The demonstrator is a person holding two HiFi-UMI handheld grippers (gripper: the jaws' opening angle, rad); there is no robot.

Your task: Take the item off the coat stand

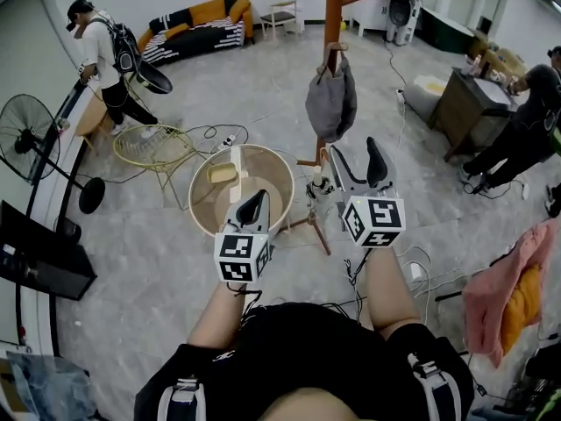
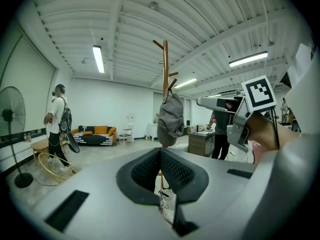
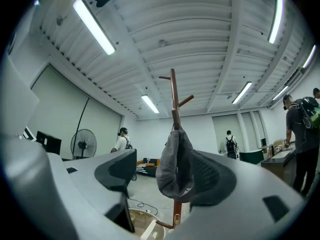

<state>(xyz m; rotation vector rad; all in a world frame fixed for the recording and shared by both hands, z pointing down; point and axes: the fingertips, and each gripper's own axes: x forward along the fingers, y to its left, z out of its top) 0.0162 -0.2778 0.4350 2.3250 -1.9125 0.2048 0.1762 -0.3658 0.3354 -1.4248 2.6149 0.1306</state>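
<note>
A grey cap (image 1: pixel 331 95) hangs from a peg on the wooden coat stand (image 1: pixel 333 7), clear of the floor. In the head view the right gripper (image 1: pixel 357 158) sits just below the cap with its fingers spread; the left gripper (image 1: pixel 253 205) is lower and further left, its fingers pressed together on nothing. Only the right gripper view shows the cap hanging in the gap between the spread fingers; its side overlaps the pad of the right-hand finger, though whether it touches there cannot be told. The left gripper view looks past its closed tips at the stand from further off, the cap well apart from them and the right gripper at the picture's right edge; it also shows a sofa (image 2: pixel 95 134) against the far wall. Only the head view shows the round tub (image 1: pixel 273 178) on the floor beside the stand's feet.
</note>
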